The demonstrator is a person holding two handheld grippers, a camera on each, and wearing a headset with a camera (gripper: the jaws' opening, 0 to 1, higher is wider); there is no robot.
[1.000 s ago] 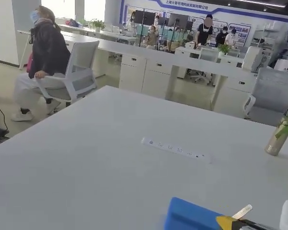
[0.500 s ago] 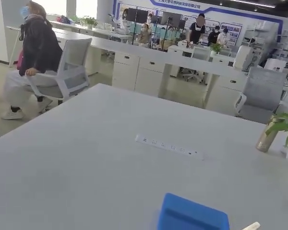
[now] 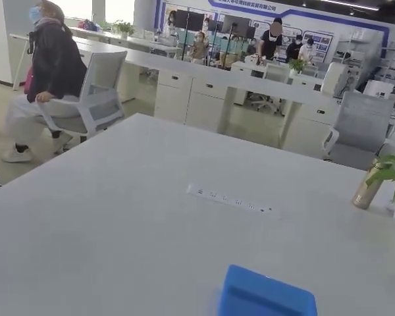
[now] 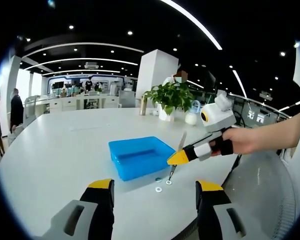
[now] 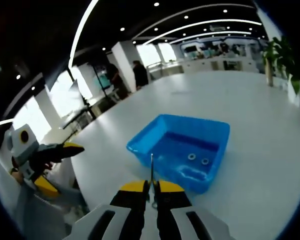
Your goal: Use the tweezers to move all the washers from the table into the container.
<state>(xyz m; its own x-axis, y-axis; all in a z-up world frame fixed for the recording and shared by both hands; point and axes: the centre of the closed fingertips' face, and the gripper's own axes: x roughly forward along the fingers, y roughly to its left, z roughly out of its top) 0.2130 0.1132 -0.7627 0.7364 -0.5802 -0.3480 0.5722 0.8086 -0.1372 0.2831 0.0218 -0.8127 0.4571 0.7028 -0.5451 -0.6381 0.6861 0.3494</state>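
Note:
In the left gripper view the blue container [image 4: 140, 156] sits on the white table, with three small washers [image 4: 158, 189] on the tabletop just in front of it. My right gripper [image 4: 180, 158] comes in from the right, shut on the tweezers [image 4: 174, 169], whose tips hang just above those washers. My left gripper [image 4: 155, 186] stands open and holds nothing, well short of the washers. In the right gripper view my right gripper [image 5: 151, 186] clamps the tweezers [image 5: 151, 165], pointing at the container [image 5: 182, 150], which holds two washers [image 5: 192, 156]. The container [image 3: 266, 295] also shows in the head view.
A white power strip [image 3: 232, 201] lies mid-table. A potted plant [image 3: 394, 172] and a bottle [image 3: 367, 185] stand at the right edge. A person sits on a chair [image 3: 92, 99] beyond the table's far left. My left gripper [image 5: 65, 148] shows left in the right gripper view.
The head camera has tilted up and away. The yellow-tipped gripper with the tweezers at the bottom right a second ago has dropped out of the head view.

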